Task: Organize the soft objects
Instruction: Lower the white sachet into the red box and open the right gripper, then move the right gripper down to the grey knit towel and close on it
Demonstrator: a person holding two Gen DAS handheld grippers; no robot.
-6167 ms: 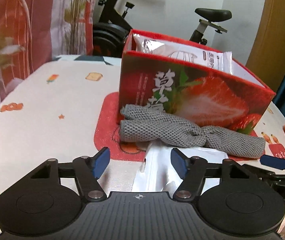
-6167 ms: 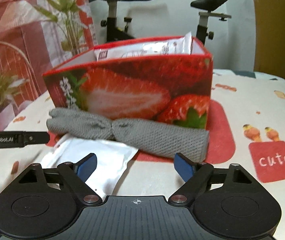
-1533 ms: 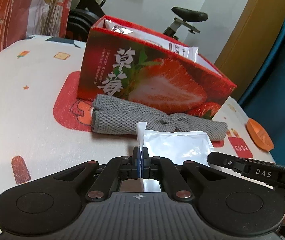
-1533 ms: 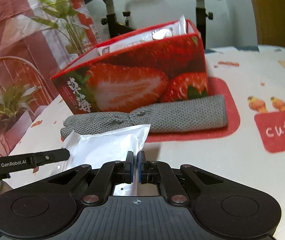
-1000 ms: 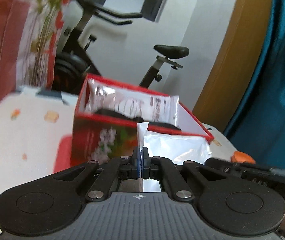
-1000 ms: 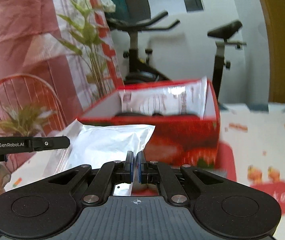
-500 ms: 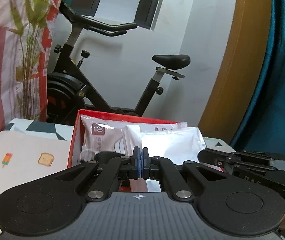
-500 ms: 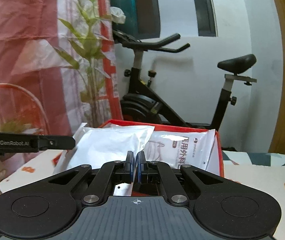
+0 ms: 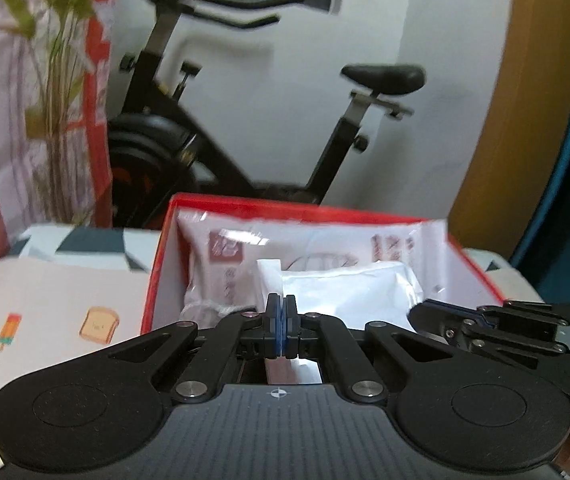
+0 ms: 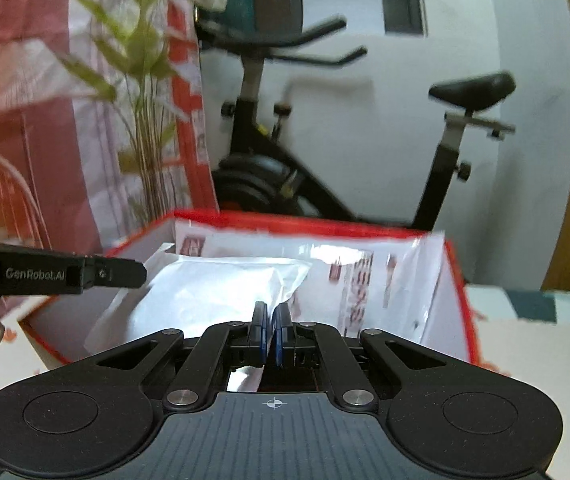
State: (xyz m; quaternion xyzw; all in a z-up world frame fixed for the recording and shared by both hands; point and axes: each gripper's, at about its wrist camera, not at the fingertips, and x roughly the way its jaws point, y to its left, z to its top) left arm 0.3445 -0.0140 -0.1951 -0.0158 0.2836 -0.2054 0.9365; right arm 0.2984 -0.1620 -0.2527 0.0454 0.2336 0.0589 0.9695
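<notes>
While both jaws pinch the white pouch (image 9: 349,292), its lower edge hides behind the grippers.

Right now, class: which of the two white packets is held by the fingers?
The plain white packet, pinched at both ends; the printed packet stands behind it inside the red box.

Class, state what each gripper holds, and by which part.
Both hold the white pouch: left gripper pinches its left edge, right gripper its right edge.
</notes>
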